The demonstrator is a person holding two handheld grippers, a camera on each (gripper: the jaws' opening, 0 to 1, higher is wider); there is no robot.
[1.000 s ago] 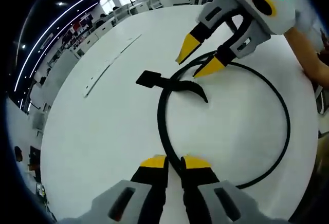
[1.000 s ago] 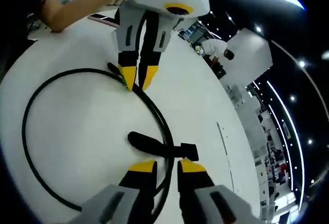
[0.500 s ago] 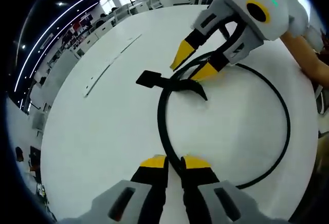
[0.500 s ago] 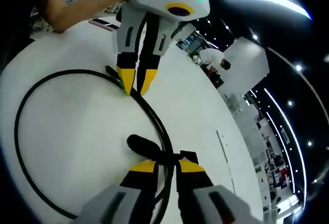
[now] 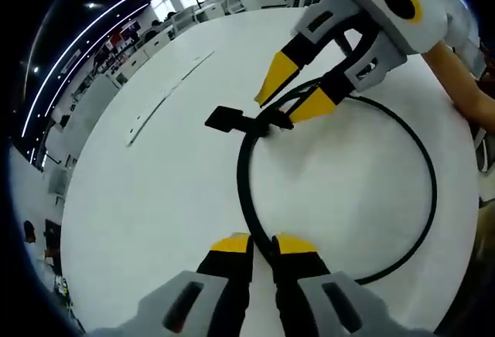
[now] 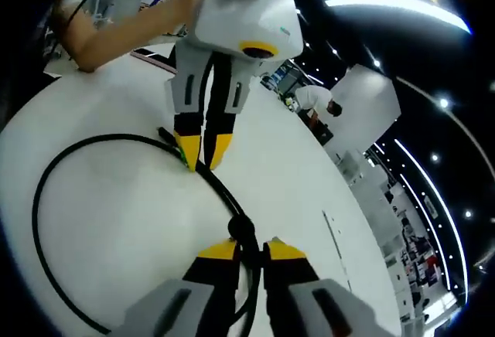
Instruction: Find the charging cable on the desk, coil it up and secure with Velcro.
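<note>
Smooth white desk (image 5: pixel 155 198): round black cable (image 5: pixel 424 198) loop, matte Velcro strap (image 5: pixel 232 120).

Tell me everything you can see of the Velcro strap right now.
The Velcro strap is black and looks like fabric, wrapped across the black charging cable where the coil's strands meet on the white desk. A squared tab juts out flat on one side. The right gripper is at its other end; contact is unclear.
</note>
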